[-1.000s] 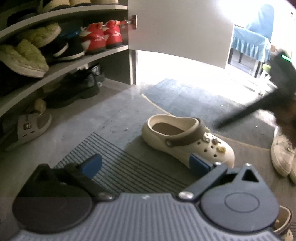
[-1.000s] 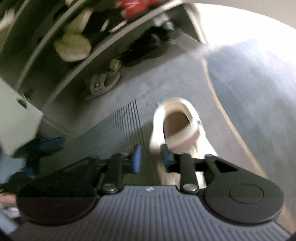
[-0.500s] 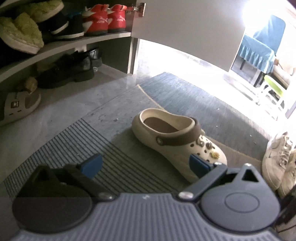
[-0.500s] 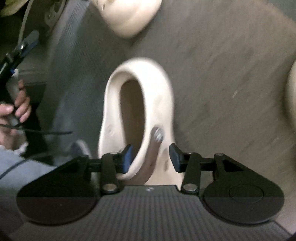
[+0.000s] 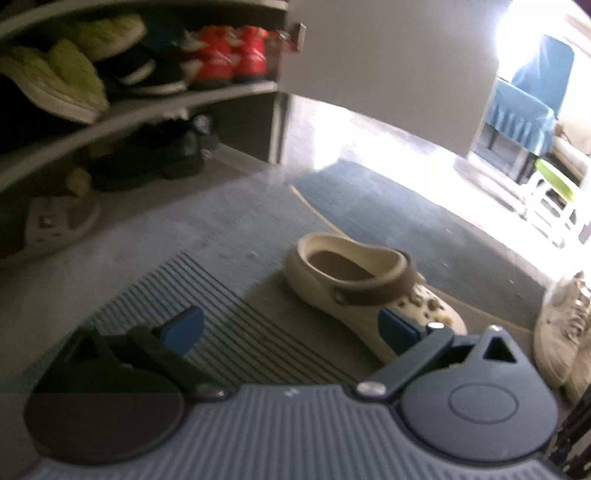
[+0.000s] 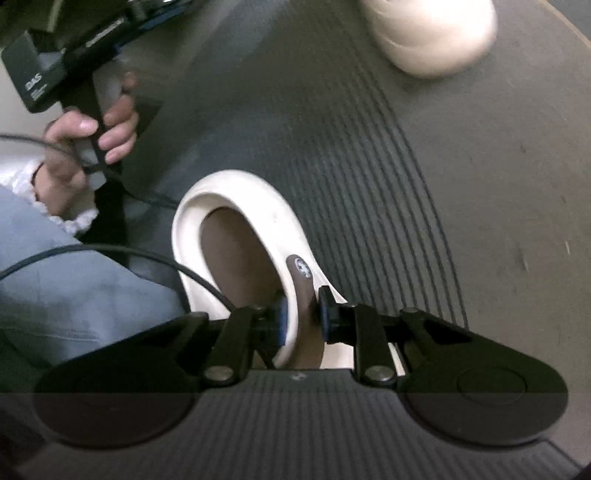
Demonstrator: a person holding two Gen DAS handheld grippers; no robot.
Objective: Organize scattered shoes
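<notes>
A cream clog with a brown strap (image 5: pixel 369 288) lies on the grey striped mat (image 5: pixel 229 332), just ahead of my left gripper (image 5: pixel 291 328), which is open with nothing between its blue pads. A second, matching clog (image 6: pixel 236 206) sits under my right gripper (image 6: pixel 301 317). Its jaws are closing, one pad inside the shoe and one outside, and they pinch the side wall by the strap rivet. The toe of the first clog (image 6: pixel 432 33) shows at the top of the right wrist view.
An open shoe rack (image 5: pixel 147 107) at the left holds red sneakers, green slippers and black shoes, with a white cabinet door (image 5: pixel 388 74) beside it. White sneakers (image 5: pixel 561 325) lie at the right. A person's hand (image 6: pixel 85 147) grips the left tool's handle.
My right gripper dropped onto the nearer clog and its jaws narrowed from wide apart to pinching the side wall. The left gripper stayed open and barely shifted.
</notes>
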